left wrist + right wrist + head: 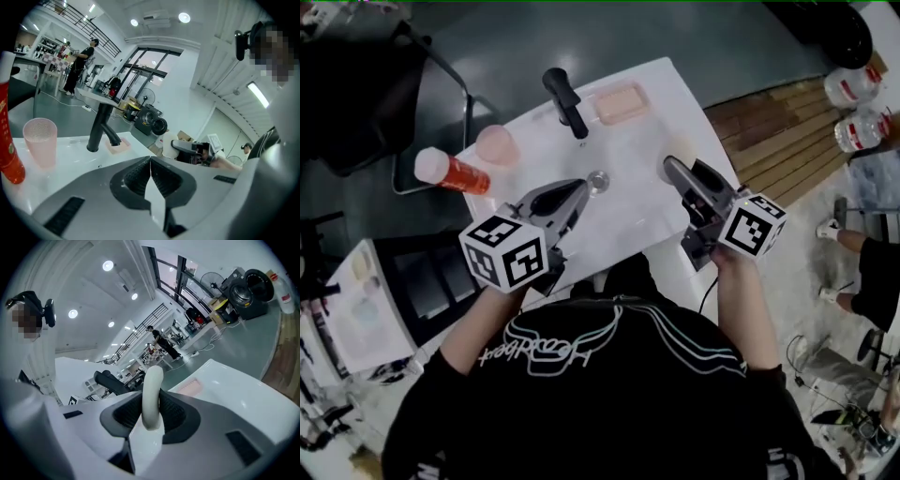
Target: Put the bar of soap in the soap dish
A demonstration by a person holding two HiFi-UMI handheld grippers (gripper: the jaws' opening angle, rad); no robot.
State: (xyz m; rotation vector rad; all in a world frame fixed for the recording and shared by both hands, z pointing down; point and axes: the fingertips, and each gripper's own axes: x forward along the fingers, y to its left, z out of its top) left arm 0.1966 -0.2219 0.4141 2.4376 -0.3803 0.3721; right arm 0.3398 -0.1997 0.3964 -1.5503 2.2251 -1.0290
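A white bar of soap [151, 385] stands on edge between the jaws of my right gripper [150, 401], which is shut on it. In the head view this gripper [673, 169] hovers over the right side of the white sink top, and the soap [679, 150] shows at its tip. The pink soap dish [619, 102] sits at the far edge to the right of the black faucet [565, 101]; the dish [190, 387] lies ahead and right of the soap. My left gripper [578, 191] is shut and holds nothing, near the drain [598, 180].
A pink cup [497, 145] and a red bottle with a white cap [450, 172] stand on the left of the sink top [647, 202]. A black chair [356, 94] is at far left. Water jugs [853, 86] and a seated person's legs [862, 253] are at right.
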